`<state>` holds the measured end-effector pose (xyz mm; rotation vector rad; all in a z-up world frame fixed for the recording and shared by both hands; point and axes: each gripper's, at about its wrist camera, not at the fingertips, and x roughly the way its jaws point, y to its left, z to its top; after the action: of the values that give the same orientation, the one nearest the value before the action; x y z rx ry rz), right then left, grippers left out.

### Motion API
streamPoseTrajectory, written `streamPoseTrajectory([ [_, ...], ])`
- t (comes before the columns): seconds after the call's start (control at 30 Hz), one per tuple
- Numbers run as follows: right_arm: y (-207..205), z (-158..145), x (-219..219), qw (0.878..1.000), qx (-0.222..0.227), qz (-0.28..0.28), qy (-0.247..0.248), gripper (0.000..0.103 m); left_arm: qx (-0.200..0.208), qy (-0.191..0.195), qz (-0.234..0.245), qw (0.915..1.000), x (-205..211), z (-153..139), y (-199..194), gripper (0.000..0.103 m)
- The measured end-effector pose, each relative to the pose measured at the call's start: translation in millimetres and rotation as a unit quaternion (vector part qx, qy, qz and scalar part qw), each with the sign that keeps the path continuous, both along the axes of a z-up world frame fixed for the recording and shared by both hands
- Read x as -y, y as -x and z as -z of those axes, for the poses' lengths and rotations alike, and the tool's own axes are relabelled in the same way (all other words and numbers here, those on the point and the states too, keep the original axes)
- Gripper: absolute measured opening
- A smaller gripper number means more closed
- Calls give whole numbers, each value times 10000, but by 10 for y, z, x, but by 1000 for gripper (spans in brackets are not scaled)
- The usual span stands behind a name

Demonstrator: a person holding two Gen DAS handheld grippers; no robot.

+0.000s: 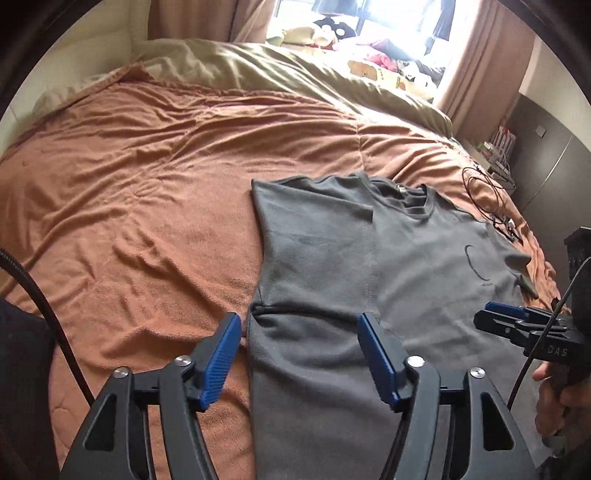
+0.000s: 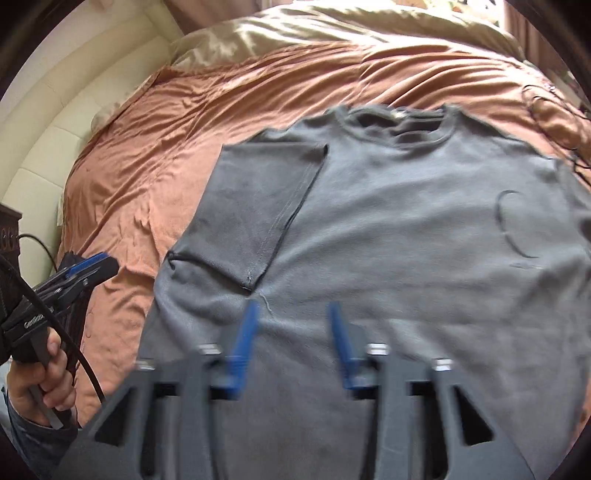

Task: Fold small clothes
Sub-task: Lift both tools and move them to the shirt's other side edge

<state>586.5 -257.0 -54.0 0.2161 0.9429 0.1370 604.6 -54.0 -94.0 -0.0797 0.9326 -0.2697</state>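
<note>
Grey T-shirt (image 1: 424, 258), left sleeve folded in, lies flat on bed's orange blanket (image 1: 147, 184). Left claw (image 1: 299, 358) and right claw (image 2: 293, 343) both released. Curtained window (image 1: 369, 22) beyond.

Orange blanket (image 1: 147, 192), black cable (image 1: 487, 192), perhaps toys (image 1: 332, 29).

Black tools (image 1: 299, 354) with ribbed blue pads (image 1: 218, 363), silver screws.

Sunlit window (image 1: 369, 22), rumpled orange bedspread (image 1: 147, 184)
</note>
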Motion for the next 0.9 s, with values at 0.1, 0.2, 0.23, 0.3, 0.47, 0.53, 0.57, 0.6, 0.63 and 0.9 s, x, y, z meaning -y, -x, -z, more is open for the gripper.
streamPoseTrajectory([
  [0.1,323,-267,96,9993,314,144,167,83,281,-69,-11,9996,88,-232,198,91],
  [0.2,669,-462,168,9977,512,284,344,94,524,-87,-94,9985,183,-439,431,103],
  [0.23,795,-519,194,9966,599,371,418,96,549,-153,-56,9984,228,-493,489,103],
  [0.3,1050,-619,257,9944,735,581,487,103,624,-292,36,9976,328,-591,626,103],
  [0.47,1619,-765,388,9914,933,815,422,103,964,-242,249,9947,557,-866,1048,103],
  [0.53,1825,-803,450,9909,943,880,381,103,1000,-137,274,9945,629,-954,1187,103],
  [0.57,1929,-825,471,9905,940,918,403,103,1015,-119,266,9944,659,-986,1258,103],
  [0.6,2027,-859,492,9894,977,971,456,103,1029,-96,252,9943,692,-1020,1319,103],
  [0.63,2148,-901,507,9880,1051,1014,503,103,1033,-68,244,9943,729,-1052,1381,103],
  [0.9,2974,-1035,668,9834,1260,1190,540,103,1128,97,384,9928,1002,-1286,1951,103],
])
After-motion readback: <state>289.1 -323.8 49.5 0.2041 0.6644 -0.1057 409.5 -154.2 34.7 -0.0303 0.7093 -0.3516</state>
